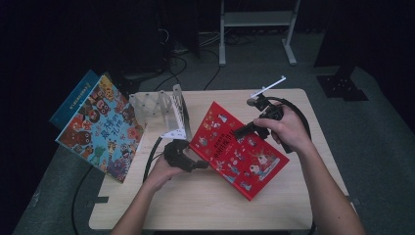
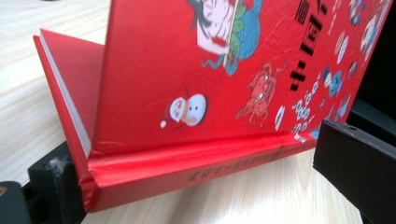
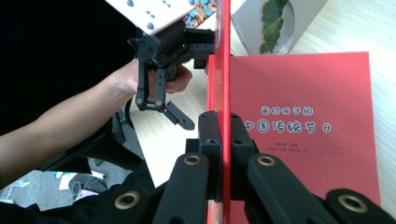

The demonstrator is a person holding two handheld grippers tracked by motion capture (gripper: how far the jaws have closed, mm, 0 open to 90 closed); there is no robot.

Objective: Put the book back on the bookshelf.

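My right gripper [image 3: 223, 140] pinches the thin, smooth red book [image 1: 237, 149] cover; my left gripper [image 1: 195, 164] gapes wide at its spine.

In the left gripper view the red book [image 2: 224, 88] runs off the frame at 12 and 3 o'clock, its spine lettering too blurred to read. In the right gripper view the lifted cover hides the jaw pads pressed on it. In the high view the colourful book [image 1: 100, 129] at 9 o'clock has print too small to read.
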